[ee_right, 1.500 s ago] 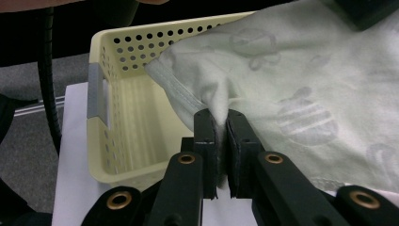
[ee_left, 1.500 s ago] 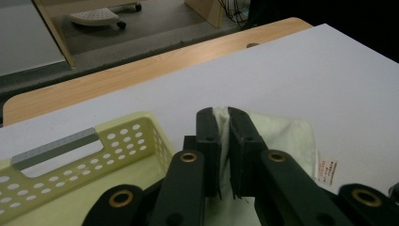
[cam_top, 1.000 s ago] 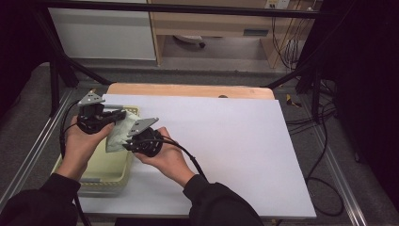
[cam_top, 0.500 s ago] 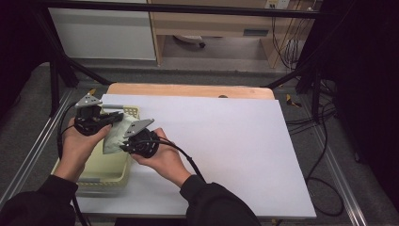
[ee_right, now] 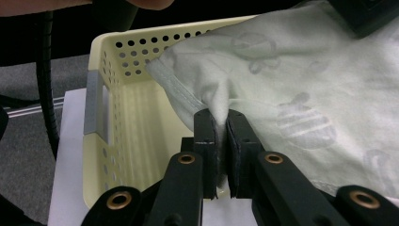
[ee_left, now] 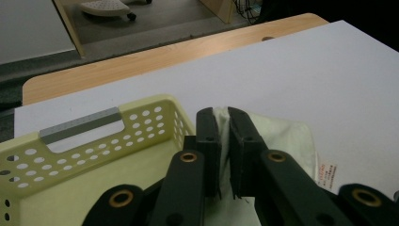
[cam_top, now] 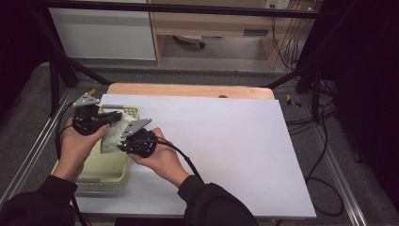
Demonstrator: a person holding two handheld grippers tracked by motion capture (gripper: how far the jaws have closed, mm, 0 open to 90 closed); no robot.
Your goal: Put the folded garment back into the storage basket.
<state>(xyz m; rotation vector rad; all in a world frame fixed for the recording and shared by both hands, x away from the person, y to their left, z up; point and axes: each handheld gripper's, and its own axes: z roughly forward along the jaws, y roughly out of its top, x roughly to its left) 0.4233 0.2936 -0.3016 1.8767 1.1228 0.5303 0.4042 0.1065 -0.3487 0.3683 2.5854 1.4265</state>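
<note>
Pale green cloth [cam_top: 113,134] with faint printed shapes hangs pinched between both grippers, over the far-right corner of the yellow basket [cam_top: 101,169], part of it spilling past the basket's right wall above the white table sheet [cam_top: 226,141]. Left gripper [cam_top: 112,117]: jaws pressed together on a fold of the cloth, seen up close in the left gripper view [ee_left: 225,136]; a small white label with red print sits on the cloth just right of those jaws. Right gripper [cam_top: 123,143]: jaws also clamped on a bunched edge of the cloth near its hem [ee_right: 221,120], basket interior directly behind it [ee_right: 141,127]. Left hand [cam_top: 77,146] wraps its gripper from below, at the basket's far end, forearm coming up along the basket's left side. Right hand [cam_top: 162,160] holds its gripper just right of the basket, pointing left toward the cloth, wrist bent inward, dark sleeve trailing toward the near table edge. Grippers sit close together, nearly facing. Basket is at the sheet's left edge, perforated walls, grey handle strip [ee_left: 80,125] on its far wall.
</note>
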